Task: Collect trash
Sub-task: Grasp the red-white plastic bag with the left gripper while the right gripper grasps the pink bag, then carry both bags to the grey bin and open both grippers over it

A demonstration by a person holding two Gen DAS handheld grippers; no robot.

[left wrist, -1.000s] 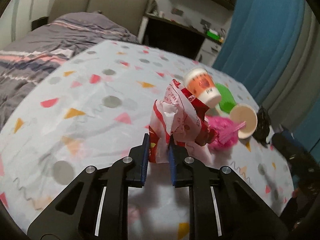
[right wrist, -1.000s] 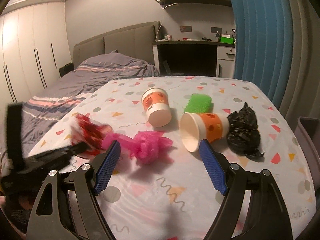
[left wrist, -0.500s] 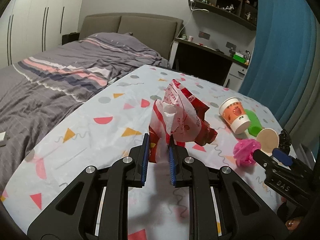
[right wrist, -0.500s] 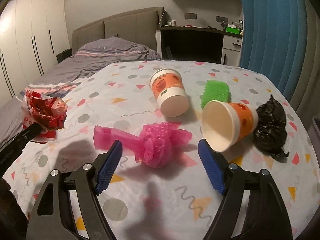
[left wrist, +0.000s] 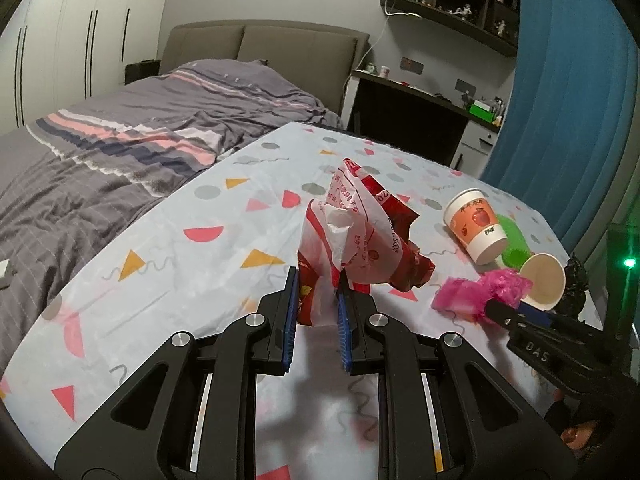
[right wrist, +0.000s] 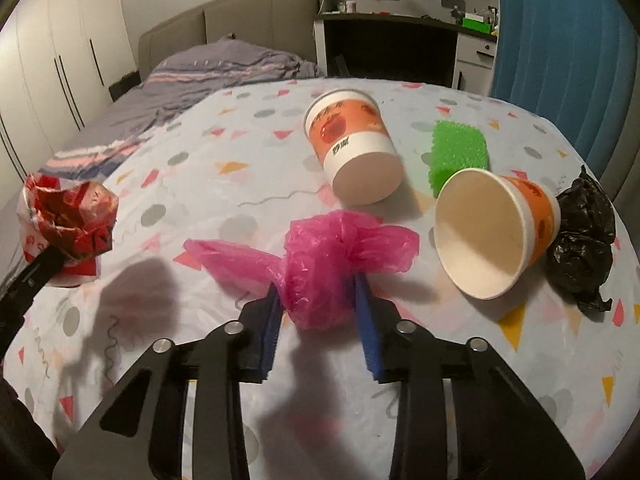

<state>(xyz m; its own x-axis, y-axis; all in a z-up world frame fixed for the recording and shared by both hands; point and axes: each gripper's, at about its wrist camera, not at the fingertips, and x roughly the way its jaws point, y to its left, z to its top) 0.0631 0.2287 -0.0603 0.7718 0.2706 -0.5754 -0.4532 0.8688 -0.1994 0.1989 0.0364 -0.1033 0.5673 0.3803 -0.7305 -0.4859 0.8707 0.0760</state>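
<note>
My left gripper [left wrist: 316, 286] is shut on a crumpled red and white plastic bag [left wrist: 360, 236] and holds it above the table; the bag also shows at the left of the right wrist view [right wrist: 68, 220]. My right gripper [right wrist: 318, 296] has closed in around a crumpled pink plastic bag [right wrist: 320, 256] lying on the table, with both pads against its sides. Two orange and white paper cups [right wrist: 352, 148] [right wrist: 496, 232] lie on their sides beyond it. A crumpled black bag [right wrist: 584, 236] lies at the right.
A green scrub sponge [right wrist: 458, 152] lies between the cups. The table has a patterned cloth [right wrist: 192, 152]. A bed [left wrist: 120, 160] stands to the left, a desk [right wrist: 392, 52] behind, a blue curtain [right wrist: 560, 40] at the right.
My right gripper moved forward and closed from wide open onto the pink bag. My left gripper lifted the red and white bag higher and back.
</note>
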